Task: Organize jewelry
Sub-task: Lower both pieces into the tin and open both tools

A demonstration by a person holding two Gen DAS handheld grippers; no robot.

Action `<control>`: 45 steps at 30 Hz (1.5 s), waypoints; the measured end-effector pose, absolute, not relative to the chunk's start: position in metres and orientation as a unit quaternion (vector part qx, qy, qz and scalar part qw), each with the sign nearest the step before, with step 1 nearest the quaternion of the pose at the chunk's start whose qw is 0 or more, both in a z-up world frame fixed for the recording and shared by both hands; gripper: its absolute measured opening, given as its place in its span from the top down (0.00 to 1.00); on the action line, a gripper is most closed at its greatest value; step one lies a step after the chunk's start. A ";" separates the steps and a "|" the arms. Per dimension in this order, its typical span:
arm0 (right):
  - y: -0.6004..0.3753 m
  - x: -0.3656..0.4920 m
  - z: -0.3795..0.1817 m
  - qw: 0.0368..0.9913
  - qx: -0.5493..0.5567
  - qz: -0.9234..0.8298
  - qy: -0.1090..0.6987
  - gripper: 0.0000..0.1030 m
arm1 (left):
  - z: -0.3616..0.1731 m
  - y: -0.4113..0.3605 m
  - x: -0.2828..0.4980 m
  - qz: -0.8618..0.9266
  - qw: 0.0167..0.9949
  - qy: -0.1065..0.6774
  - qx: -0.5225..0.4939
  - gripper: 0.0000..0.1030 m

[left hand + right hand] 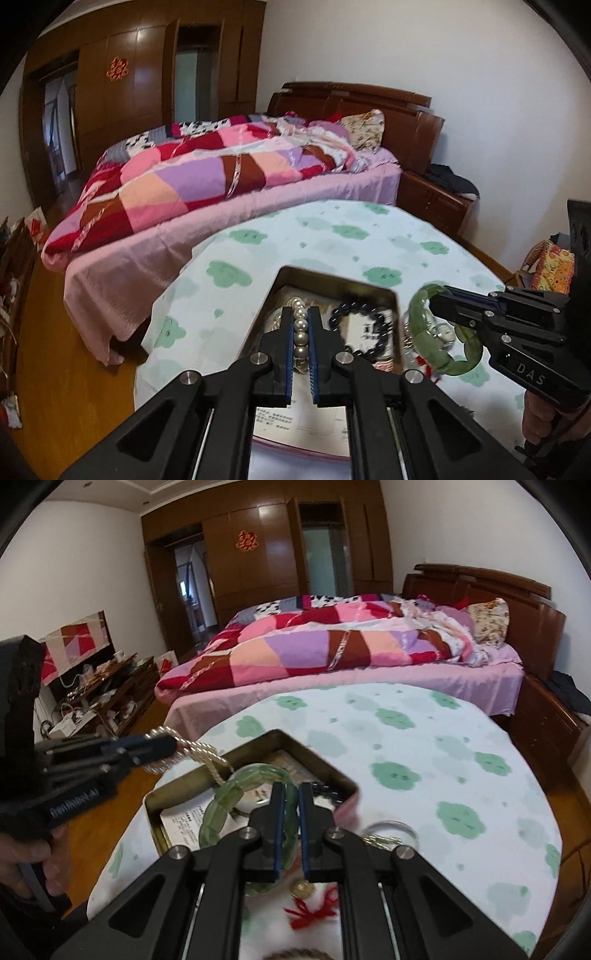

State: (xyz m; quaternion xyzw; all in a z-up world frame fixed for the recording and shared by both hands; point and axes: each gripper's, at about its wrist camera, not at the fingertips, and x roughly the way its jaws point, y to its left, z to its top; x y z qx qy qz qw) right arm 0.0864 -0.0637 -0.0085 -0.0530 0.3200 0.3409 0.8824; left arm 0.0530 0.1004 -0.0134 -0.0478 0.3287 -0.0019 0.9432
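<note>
Round table (332, 236) under a white cloth printed with green flower shapes fills my foreground; behind it stand one bed with a pink-and-purple patchwork quilt (207, 173) and a dark wooden wardrobe wall (266, 554), on a wooden floor. On the cloth I count one open rectangular metal tin (291, 273). Inside it lies one black beaded bracelet (360, 326). My left gripper (301, 314) is clamped on one strand of pearl beads (300, 328), which trails over the tin's rim. My right gripper (290, 794) is clamped on one translucent green jade bangle (221, 794), held above the tin's edge. One red knotted cord (314, 910) lies on the cloth beside the tin.
</note>
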 end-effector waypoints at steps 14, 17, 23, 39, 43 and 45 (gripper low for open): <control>-0.017 0.090 -0.047 0.857 -0.107 0.344 0.368 0.91 | -0.056 0.110 0.068 0.018 0.926 0.376 -0.040 0.95; -0.016 0.088 -0.053 0.855 -0.119 0.337 0.375 0.91 | -0.063 0.111 0.069 0.024 0.922 0.383 -0.038 0.94; -0.015 0.086 -0.059 0.853 -0.135 0.332 0.380 0.89 | -0.068 0.108 0.068 0.025 0.919 0.391 -0.033 0.94; -0.039 0.085 -0.048 0.868 -0.079 0.323 0.369 0.55 | -0.050 0.098 0.055 0.030 0.931 0.363 -0.026 0.34; -0.065 0.079 -0.040 0.880 -0.063 0.312 0.354 0.52 | -0.045 0.097 0.050 0.045 0.934 0.353 -0.017 0.33; -0.080 0.079 -0.041 0.885 -0.054 0.299 0.354 0.49 | -0.045 0.097 0.050 0.056 0.934 0.352 -0.017 0.33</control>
